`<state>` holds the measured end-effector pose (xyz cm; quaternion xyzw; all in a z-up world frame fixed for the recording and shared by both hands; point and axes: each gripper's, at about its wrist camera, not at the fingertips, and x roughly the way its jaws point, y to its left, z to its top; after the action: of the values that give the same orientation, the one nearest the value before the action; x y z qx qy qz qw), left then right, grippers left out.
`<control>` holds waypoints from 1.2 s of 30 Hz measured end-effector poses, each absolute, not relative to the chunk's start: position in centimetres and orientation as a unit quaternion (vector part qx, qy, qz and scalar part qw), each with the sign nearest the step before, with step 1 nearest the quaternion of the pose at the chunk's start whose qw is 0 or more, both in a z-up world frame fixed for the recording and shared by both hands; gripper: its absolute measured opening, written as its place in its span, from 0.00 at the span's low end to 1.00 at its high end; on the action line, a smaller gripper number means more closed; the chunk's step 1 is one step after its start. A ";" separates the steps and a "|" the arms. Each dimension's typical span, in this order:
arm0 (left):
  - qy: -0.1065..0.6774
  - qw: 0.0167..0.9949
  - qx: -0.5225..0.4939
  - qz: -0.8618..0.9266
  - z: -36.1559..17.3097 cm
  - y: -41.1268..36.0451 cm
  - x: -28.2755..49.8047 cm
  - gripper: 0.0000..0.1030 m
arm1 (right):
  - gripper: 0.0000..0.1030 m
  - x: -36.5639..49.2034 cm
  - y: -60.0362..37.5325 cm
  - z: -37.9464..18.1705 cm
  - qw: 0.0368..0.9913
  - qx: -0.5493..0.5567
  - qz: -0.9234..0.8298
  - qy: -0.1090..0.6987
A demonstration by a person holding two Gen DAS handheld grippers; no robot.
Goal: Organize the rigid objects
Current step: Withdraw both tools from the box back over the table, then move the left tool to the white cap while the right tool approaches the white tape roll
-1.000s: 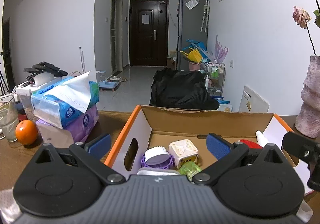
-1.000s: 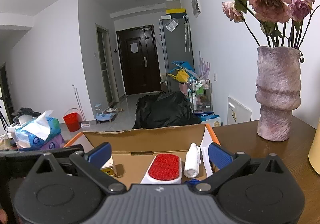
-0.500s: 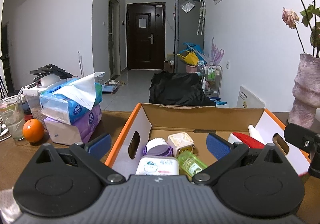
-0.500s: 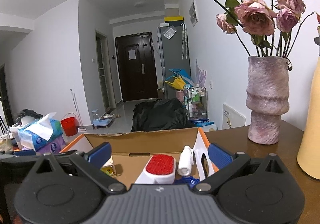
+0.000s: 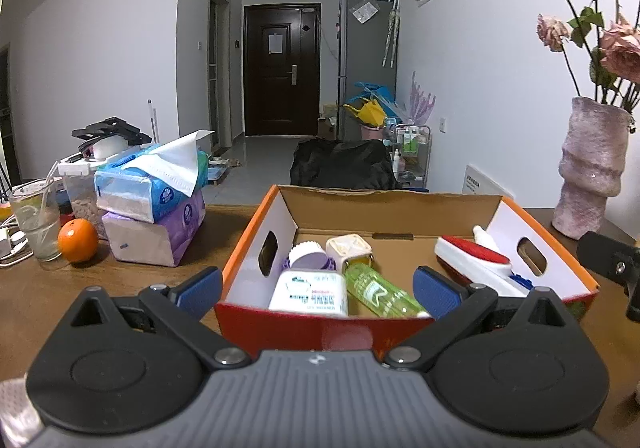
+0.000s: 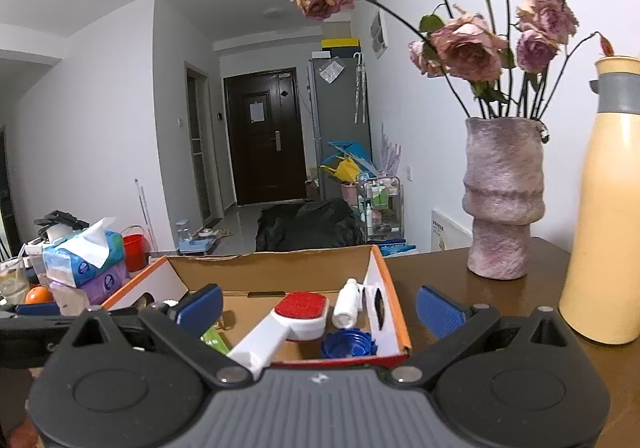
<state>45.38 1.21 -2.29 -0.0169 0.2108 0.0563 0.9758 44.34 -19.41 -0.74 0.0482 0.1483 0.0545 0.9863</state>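
Observation:
An orange cardboard box (image 5: 320, 330) sits on the brown table just ahead of my left gripper (image 5: 318, 288), which is open and holds nothing. Inside lie a white labelled jar (image 5: 308, 294), a green bottle (image 5: 380, 292), a purple-lidded tub (image 5: 308, 260), a white square container (image 5: 348, 248), a red-and-white lint brush (image 5: 474, 260) and a small white bottle (image 5: 486, 238). My right gripper (image 6: 318, 306) is open and empty at the box's (image 6: 384, 276) near right corner, over the brush (image 6: 300, 312), white bottle (image 6: 346, 306) and a blue cap (image 6: 348, 344).
Stacked tissue packs (image 5: 156, 204), an orange (image 5: 78, 240) and a glass with a straw (image 5: 36, 220) stand left of the box. A pink vase of dried roses (image 6: 502, 200) and a tall yellow flask (image 6: 608, 208) stand to its right.
Both grippers have drawn back and up from over the box. Its red front wall and more of the contents now show, and the yellow flask has come into the right view.

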 end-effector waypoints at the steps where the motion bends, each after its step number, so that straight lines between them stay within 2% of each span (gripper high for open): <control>1: 0.211 0.976 -0.017 0.055 -2.3 1.2 45.0 1.00 | 1.00 44.0 -19.5 -0.7 0.986 0.048 0.054 0.149; 24: 0.254 0.967 -0.004 0.035 -4.4 -0.2 37.8 1.00 | 1.00 36.6 -22.4 -1.9 0.981 0.054 0.033 0.182; 36: 0.303 0.952 -0.002 0.044 -6.7 0.0 39.5 1.00 | 1.00 34.3 -24.8 -3.6 0.978 0.046 0.004 0.204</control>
<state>39.48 0.01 -6.71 -0.0017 0.3032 0.0442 0.9519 34.35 -24.80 -3.60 0.0457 0.2041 0.0035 0.9779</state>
